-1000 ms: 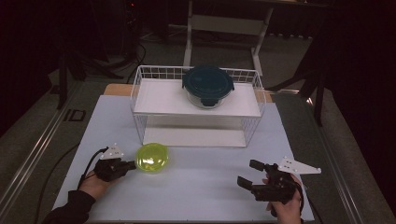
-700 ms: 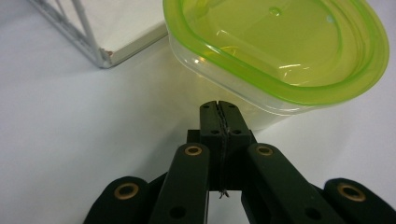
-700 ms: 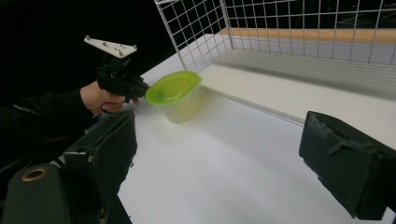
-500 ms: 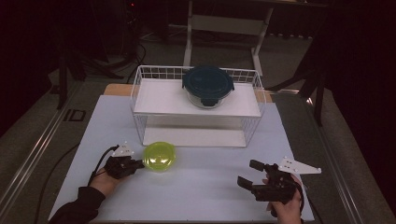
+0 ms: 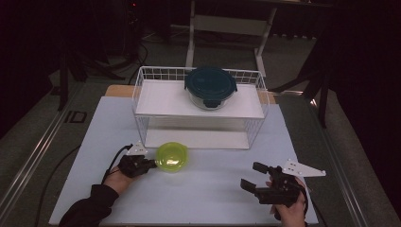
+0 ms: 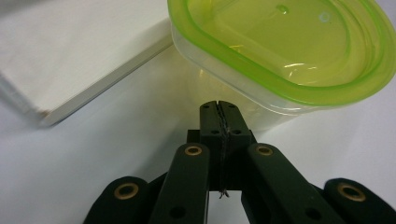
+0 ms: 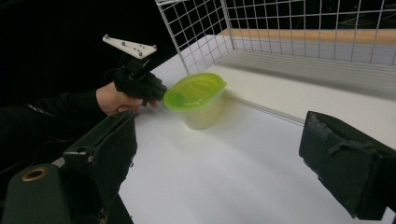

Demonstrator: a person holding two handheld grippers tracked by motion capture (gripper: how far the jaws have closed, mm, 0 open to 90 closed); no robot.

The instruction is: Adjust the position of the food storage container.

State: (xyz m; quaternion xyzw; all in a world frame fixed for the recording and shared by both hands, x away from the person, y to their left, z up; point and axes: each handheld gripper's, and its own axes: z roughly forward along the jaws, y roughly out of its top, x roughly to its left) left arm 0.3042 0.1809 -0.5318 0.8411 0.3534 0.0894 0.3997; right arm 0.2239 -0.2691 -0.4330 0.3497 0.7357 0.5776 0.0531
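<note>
High view puts the green-lidded container [image 5: 172, 156] just left of centre in the frame, right at the front edge of the wire rack [image 5: 142, 94], farther right and up than a second ago. Your left gripper [image 5: 147, 163] has pushed it there with jaws pressed together against its side. Your right gripper [image 5: 254, 176] waits wide open at lower right, so the slide under the rack looks nearly set up.

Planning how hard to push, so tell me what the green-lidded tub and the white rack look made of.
Tub: apparently thin, cloudy, see-through plastic; its lime lid is glossy, translucent, with highlights. Rack: seemingly white-coated metal wire, a thin open grid; its shelf is a matte white board, material unclear.
</note>
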